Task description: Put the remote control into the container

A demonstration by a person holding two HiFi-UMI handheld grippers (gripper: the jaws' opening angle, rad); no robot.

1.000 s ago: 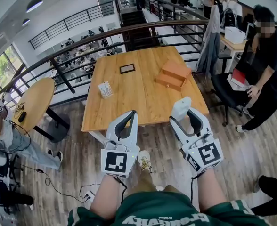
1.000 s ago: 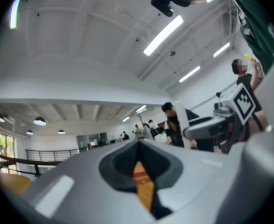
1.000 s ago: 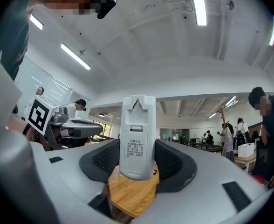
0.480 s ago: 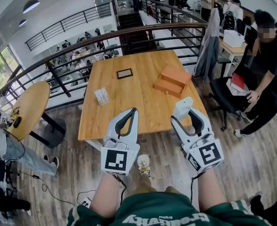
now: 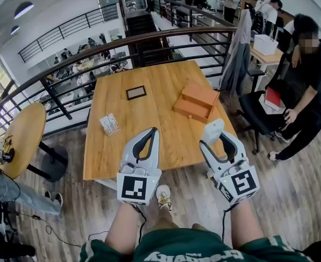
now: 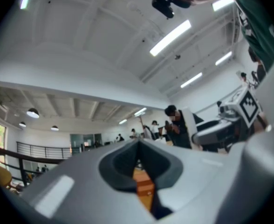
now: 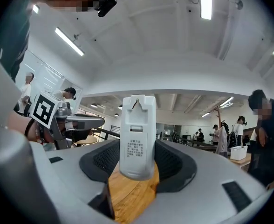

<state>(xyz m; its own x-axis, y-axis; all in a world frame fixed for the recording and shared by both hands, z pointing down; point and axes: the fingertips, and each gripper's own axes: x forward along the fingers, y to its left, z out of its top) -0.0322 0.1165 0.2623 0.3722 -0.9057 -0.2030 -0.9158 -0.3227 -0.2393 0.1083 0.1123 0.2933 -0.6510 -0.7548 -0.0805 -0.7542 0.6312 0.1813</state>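
While the right gripper [image 5: 216, 138] clamps the white remote control [image 7: 137, 134] upright between its jaws over the worktop's [image 5: 149, 119] near edge, the left gripper's [image 5: 148, 134] jaws are closed on nothing. The wooden container [image 5: 196, 101] sits well apart from the remote control.

I'm looking in on an open-plan office on a mezzanine. A wooden table [image 5: 149, 119] sits mid-frame, with a black railing [image 5: 122, 41] behind it. At upper left, people sit on a lower floor [image 5: 89, 64]. At right are an office chair [image 5: 257, 109] and staffed desks [image 5: 259, 55], with strip lights [image 6: 170, 37] overhead.
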